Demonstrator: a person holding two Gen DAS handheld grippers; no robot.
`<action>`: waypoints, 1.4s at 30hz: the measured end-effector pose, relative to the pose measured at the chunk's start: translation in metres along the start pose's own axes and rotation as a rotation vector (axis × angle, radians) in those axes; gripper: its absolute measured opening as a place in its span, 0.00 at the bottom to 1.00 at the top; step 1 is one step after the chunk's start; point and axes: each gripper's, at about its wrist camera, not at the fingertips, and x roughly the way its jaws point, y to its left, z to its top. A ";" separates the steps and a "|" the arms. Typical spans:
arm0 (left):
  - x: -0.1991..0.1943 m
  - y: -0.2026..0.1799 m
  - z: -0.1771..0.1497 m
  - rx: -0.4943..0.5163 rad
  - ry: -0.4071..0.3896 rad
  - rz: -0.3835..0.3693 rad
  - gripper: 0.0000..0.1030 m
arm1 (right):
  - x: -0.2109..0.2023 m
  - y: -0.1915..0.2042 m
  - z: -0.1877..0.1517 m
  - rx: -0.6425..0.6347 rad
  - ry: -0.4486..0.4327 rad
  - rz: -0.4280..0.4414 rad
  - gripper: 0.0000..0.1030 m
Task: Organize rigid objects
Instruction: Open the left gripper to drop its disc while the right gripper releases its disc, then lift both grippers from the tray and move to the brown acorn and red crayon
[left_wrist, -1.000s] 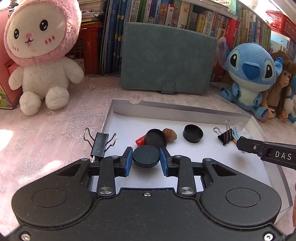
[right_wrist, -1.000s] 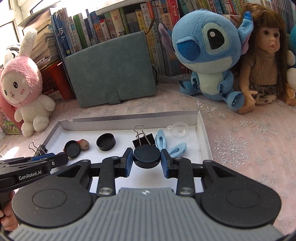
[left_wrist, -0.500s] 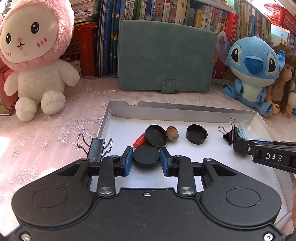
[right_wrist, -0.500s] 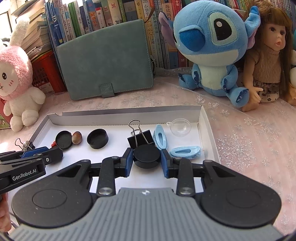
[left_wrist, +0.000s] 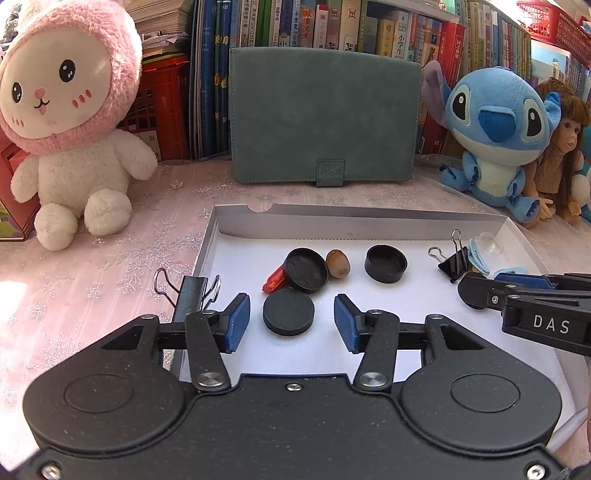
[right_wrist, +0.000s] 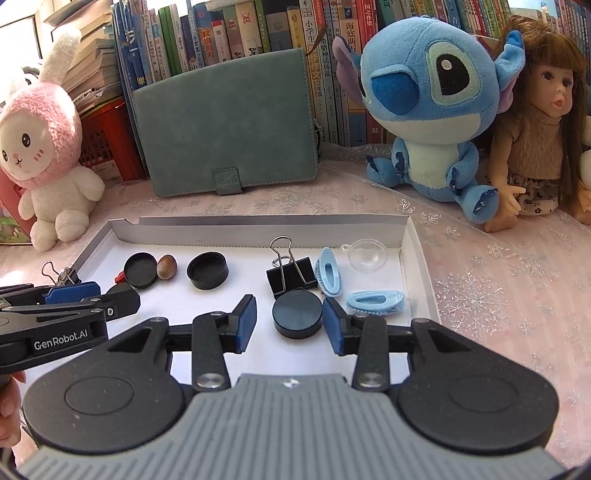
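A white shallow box (left_wrist: 369, 225) (right_wrist: 258, 223) lies on the table. My left gripper (left_wrist: 291, 323) is open, and a black disc (left_wrist: 289, 311) lies on the box floor between its pads, free of them. My right gripper (right_wrist: 289, 324) is open around another black disc (right_wrist: 297, 318), whose right side is close to the right pad. Further in lie a black cap (left_wrist: 306, 268) against a red piece (left_wrist: 274, 281), an acorn (left_wrist: 337, 262), a second black cap (left_wrist: 385, 263) (right_wrist: 207, 269), a black binder clip (right_wrist: 292, 275), two blue clips (right_wrist: 328, 270) (right_wrist: 375, 299) and a clear dome (right_wrist: 366, 254).
Another binder clip (left_wrist: 190, 291) sits at the box's left edge. A green folder (left_wrist: 324, 116) stands behind the box against books. A pink rabbit plush (left_wrist: 70, 122) is at the left, a blue plush (right_wrist: 430, 103) and a doll (right_wrist: 543, 122) at the right.
Both grippers have opened. Each black disc, held a moment ago, now lies on the box floor between the pads.
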 end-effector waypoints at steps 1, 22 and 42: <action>-0.003 0.000 0.000 0.002 -0.006 -0.004 0.50 | -0.003 0.001 -0.001 -0.008 -0.006 0.004 0.58; -0.111 -0.009 -0.047 0.136 -0.150 -0.043 0.74 | -0.109 0.021 -0.047 -0.197 -0.200 0.088 0.83; -0.159 -0.009 -0.133 0.159 -0.064 -0.147 0.74 | -0.163 0.015 -0.113 -0.294 -0.218 0.131 0.86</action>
